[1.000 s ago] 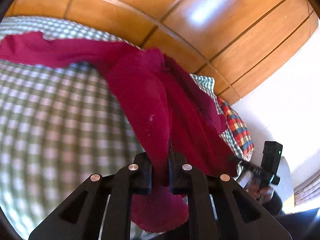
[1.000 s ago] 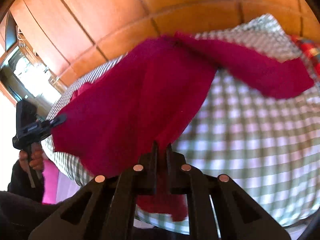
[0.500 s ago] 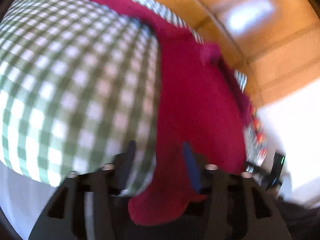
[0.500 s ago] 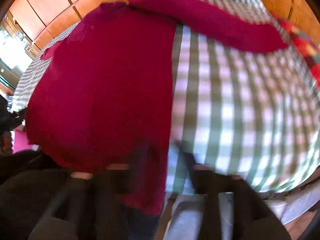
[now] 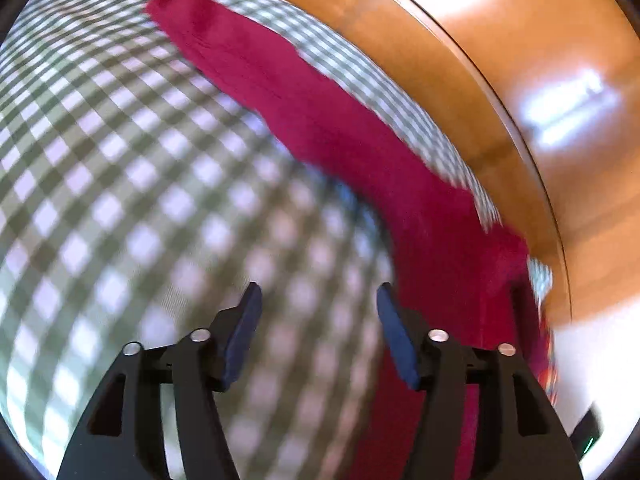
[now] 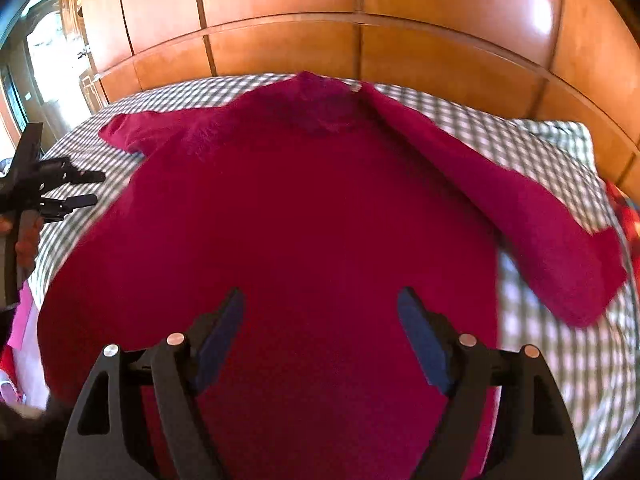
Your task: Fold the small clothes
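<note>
Your two claws, left (image 5: 318, 334) and right (image 6: 320, 340), gape empty above a crimson knitted sweater (image 6: 304, 216) spread on the green-checked bed (image 5: 120, 168), before glossy wooden wardrobe panels (image 6: 280, 12).

Left gripper (image 5: 318, 304): matte black frame, 2 angular arms with triangular cut-outs, 4 silver round screw heads across the linkage, and dark blue pads (image 5: 244, 332) lining the inner faces of its fingers. Right gripper (image 6: 320, 312): same build, black plastic, 4 silver screw heads, blue pads (image 6: 420, 340). From the right wrist view, the left gripper shows at the frame's edge as a black handle, with reddish-toned skin of the hand (image 6: 26, 236) wrapped around it.
</note>
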Action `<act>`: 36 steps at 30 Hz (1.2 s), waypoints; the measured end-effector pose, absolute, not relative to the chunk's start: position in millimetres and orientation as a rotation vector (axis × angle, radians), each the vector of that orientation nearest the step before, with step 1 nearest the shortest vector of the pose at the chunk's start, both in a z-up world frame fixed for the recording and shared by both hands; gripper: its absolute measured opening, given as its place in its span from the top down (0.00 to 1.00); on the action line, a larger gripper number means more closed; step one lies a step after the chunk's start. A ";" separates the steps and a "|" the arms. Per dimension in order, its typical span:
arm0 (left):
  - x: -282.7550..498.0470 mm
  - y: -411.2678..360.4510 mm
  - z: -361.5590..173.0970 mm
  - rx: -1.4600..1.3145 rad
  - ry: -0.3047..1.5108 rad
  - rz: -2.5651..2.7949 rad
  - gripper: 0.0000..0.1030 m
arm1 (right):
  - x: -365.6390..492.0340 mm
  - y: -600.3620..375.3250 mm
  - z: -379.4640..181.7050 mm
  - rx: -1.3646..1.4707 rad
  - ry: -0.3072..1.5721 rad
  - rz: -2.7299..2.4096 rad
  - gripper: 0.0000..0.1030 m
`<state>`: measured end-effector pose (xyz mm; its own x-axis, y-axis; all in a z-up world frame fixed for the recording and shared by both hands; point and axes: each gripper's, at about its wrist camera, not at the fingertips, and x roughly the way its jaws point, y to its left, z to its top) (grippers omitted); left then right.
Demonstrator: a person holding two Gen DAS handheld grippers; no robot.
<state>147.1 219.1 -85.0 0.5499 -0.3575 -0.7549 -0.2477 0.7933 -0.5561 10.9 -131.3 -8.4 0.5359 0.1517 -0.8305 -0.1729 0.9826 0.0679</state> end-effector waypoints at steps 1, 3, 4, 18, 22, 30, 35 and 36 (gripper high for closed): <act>154.5 228.1 -83.7 -0.708 0.987 -0.038 0.36 | 17.1 -129.3 -12.5 -0.045 0.974 0.176 0.24; 170.2 252.4 -81.4 -0.763 0.934 0.065 0.28 | 21.6 -133.6 -24.8 -0.064 0.964 0.149 0.24; 177.1 264.3 -80.3 -0.779 0.917 0.106 0.28 | 26.2 -132.3 -28.4 -0.064 0.963 0.138 0.24; 256.2 387.7 -81.4 -0.798 0.813 0.419 0.33 | 41.2 -139.7 -61.8 -0.001 0.970 0.100 0.13; 288.0 382.1 -90.7 -0.694 0.853 0.412 0.65 | 39.4 -139.8 -62.8 -0.004 0.974 0.101 0.12; 252.7 394.6 -84.0 -0.547 0.848 0.540 0.94 | 39.3 -139.2 -62.7 -0.006 0.974 0.098 0.12; 215.7 417.6 -84.4 -0.522 0.850 0.660 0.94 | 39.5 -139.9 -62.8 -0.001 0.974 0.101 0.12; 215.5 417.0 -84.8 -0.514 0.861 0.658 0.94 | 39.5 -140.0 -62.9 0.000 0.973 0.102 0.12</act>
